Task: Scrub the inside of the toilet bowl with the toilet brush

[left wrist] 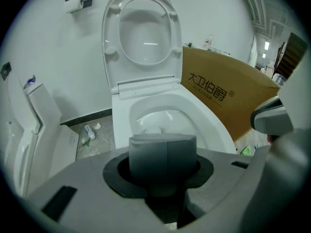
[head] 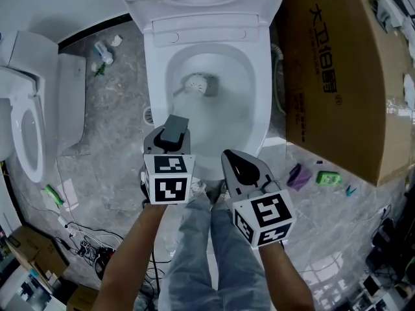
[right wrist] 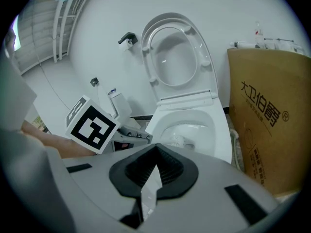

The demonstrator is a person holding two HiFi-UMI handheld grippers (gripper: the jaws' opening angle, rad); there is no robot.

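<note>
left gripper [head: 171, 135] clamped on brush [head: 198, 84] handle top | head in bowl [head: 241, 105] | right gripper [head: 241, 168] closed, empty | brush likely light, stiff; hold high on handle

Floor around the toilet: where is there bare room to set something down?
The widest bare floor lies between the toilet and the second toilet at left, short of the litter. The gap beside the cardboard box is tight, and small items dot the floor in front of it.
</note>
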